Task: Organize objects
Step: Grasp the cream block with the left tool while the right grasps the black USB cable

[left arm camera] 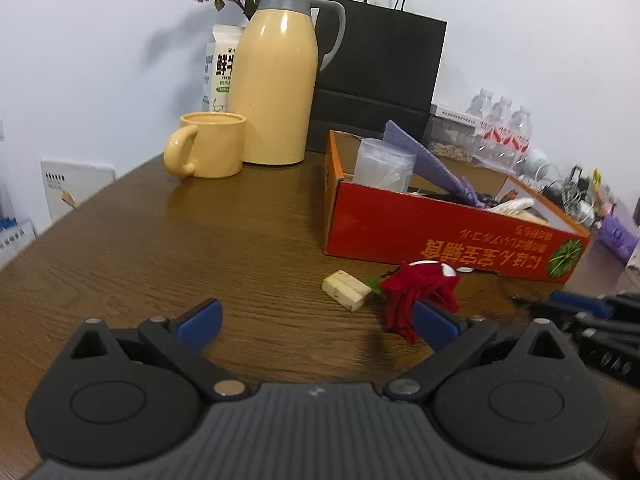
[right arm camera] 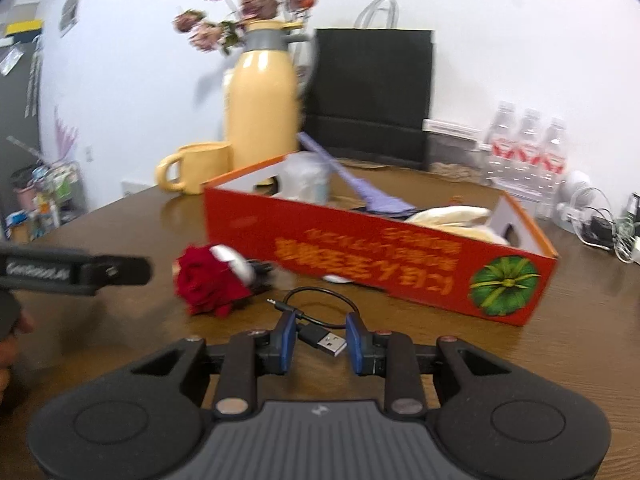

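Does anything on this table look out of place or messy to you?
Yes. A red rose lies loose on the wooden table, not in the bouquet behind the flask. A pale cork-like block and a black USB cable also lie loose beside the red box, whose printing appears upside down.

My left claw [left arm camera: 318, 322] level and low, fingers spread wide, nothing between them, my right claw [right arm camera: 321, 343] low, fingers partly closed, parallel, gripping nothing
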`<state>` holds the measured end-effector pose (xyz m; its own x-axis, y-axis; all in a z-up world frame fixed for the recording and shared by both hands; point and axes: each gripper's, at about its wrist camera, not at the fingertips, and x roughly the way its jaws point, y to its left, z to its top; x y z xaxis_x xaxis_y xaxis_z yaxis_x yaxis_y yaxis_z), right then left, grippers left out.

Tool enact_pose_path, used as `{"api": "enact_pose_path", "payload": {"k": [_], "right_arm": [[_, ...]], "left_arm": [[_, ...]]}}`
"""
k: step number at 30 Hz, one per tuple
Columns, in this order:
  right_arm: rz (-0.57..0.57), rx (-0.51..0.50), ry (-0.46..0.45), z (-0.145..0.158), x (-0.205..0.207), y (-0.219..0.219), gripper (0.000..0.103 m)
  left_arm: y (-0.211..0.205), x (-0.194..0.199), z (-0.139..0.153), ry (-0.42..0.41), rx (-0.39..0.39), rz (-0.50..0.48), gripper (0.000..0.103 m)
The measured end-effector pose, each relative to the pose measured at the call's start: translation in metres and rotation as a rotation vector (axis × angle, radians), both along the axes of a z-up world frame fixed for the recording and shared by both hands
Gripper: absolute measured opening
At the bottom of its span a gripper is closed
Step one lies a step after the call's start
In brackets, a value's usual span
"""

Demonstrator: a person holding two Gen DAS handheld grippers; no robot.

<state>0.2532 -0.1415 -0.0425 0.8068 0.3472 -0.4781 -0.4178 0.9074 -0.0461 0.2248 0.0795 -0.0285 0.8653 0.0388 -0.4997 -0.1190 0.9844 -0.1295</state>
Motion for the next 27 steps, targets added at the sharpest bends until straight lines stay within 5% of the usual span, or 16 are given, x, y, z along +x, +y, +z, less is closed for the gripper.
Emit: {"api": "enact_pose_path", "payload": {"k": [12, 21, 23, 27], "right_arm": [[-0.091, 0.025, 0.006, -0.002, 0.021, -0.034, 0.026], [-0.076, 0.024, -0.003, -0.001, 0.019, -0.033, 0.025], [-0.074, 0.026, 0.000, -0.001, 0.019, -0.033, 0.025], [-0.072, 0.031, 0.003, -0.001, 0.019, -0.032, 0.025]], "left_arm": [[0.005, 0.042, -0.005, 0.091, 0.176, -0.017, 0.103], [-0.006, 0.069, -0.010, 0.115, 0.147, -0.077, 0.103], [-0.006, 0.073, -0.012, 0.129, 0.135, -0.101, 0.092], [-0.012, 0.070, -0.012, 0.115, 0.127, -0.164, 0.035]]}}
